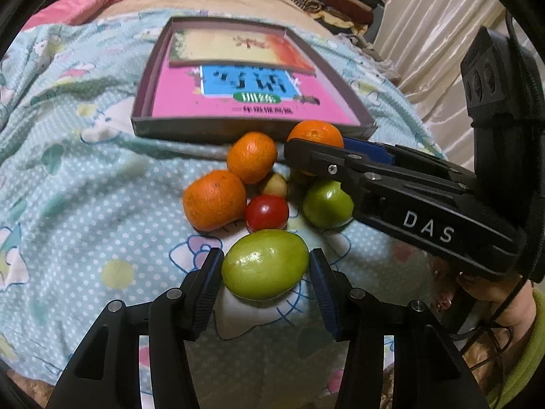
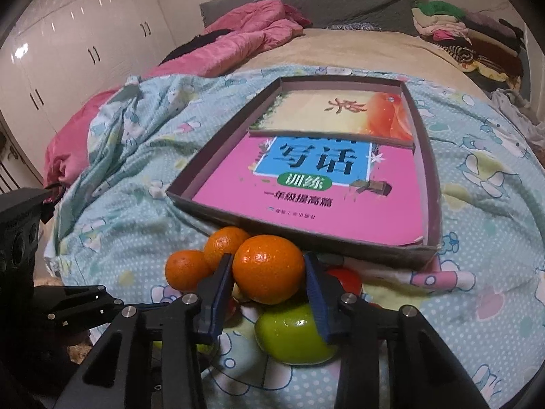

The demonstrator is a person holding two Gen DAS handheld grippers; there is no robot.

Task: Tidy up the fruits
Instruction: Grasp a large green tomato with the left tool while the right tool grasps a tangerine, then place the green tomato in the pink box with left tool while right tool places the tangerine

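A pile of fruit lies on the blue dotted blanket in front of a shallow box. My left gripper is shut on a large green fruit. Beyond it lie two oranges, a red tomato, a small pale fruit and a round green fruit. My right gripper is shut on an orange, seen in the left wrist view near the box's front wall. In the right wrist view a green fruit lies under it.
The box holds a pink book and a cream and orange book. A pink quilt and folded clothes lie at the far end of the bed. White wardrobes stand at the left.
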